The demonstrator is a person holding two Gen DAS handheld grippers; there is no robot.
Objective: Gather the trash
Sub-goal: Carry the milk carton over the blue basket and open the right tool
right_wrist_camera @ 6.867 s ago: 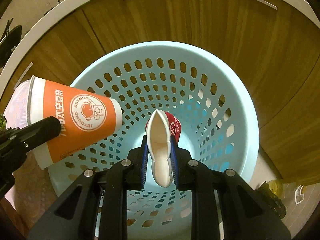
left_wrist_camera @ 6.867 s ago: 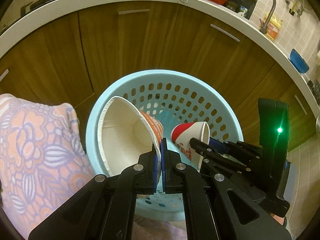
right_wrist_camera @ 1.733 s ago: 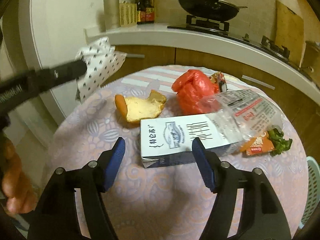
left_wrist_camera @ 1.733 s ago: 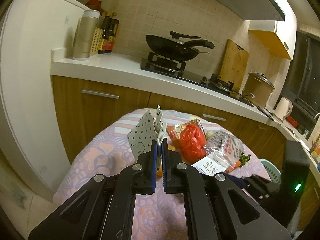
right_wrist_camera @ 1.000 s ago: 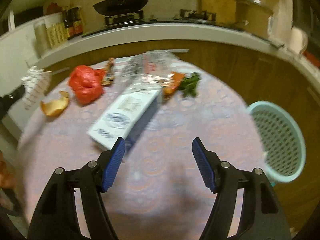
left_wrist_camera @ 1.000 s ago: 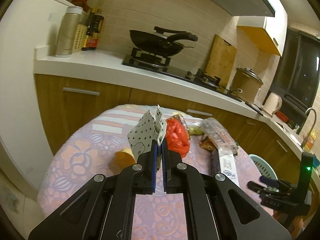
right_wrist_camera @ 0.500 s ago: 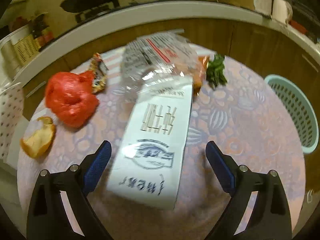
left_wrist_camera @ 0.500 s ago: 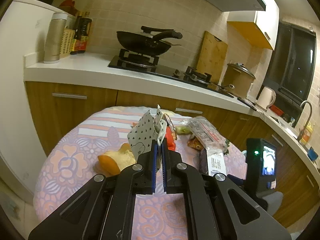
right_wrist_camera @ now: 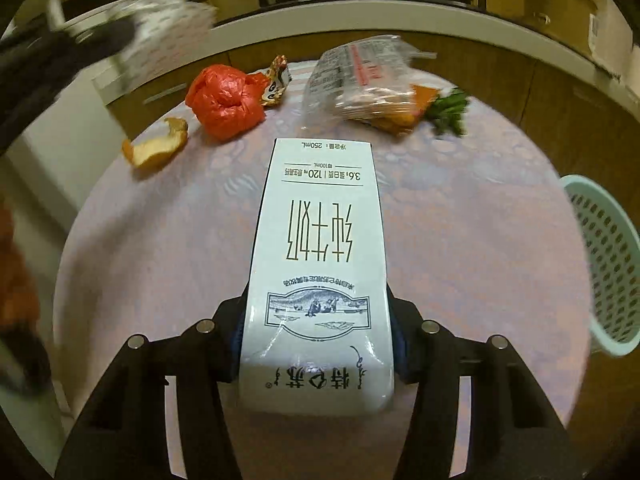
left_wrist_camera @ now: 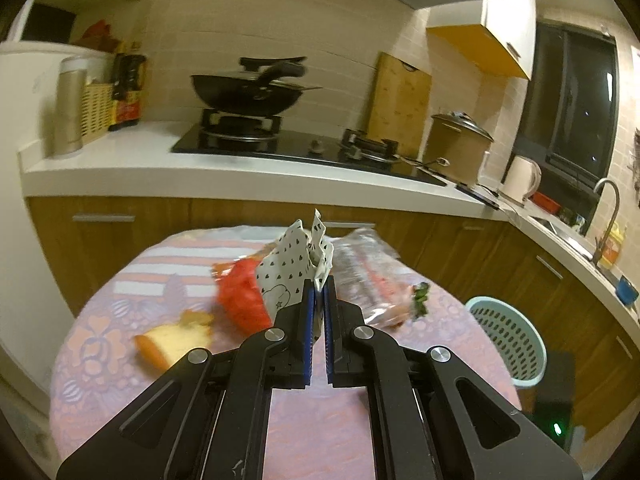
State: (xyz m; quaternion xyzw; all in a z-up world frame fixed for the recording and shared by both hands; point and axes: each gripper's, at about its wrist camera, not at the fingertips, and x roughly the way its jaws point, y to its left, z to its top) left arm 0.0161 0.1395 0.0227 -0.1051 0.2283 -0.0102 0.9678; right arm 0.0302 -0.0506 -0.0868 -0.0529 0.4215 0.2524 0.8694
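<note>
- On the round table with the pink flowery cloth (right_wrist_camera: 460,240), a white milk carton with black writing (right_wrist_camera: 320,240) is lying flat, its near end sitting between the fingers of the right gripper (right_wrist_camera: 318,344).
- That gripper's jaws are closing — the blue pads are sitting right at the carton's two sides, but how hard they are pressing is not clear.
- Up above the near side of the table, the left gripper (left_wrist_camera: 316,308) is squeezing shut on a crumpled white paper with small black hearts (left_wrist_camera: 294,268).
- Past the carton, a red scrunched plastic bag (right_wrist_camera: 226,100) is sitting beside a curled piece of orange peel (right_wrist_camera: 156,148).
- A clear plastic wrapper with red print (right_wrist_camera: 368,80) is lying at the far side, with a small green leafy bit (right_wrist_camera: 450,112) just beside it.
- Off the table's right edge — lower down — a light blue plastic basket with holes (right_wrist_camera: 608,264) is standing by the brown wooden cupboards (left_wrist_camera: 460,248).
</note>
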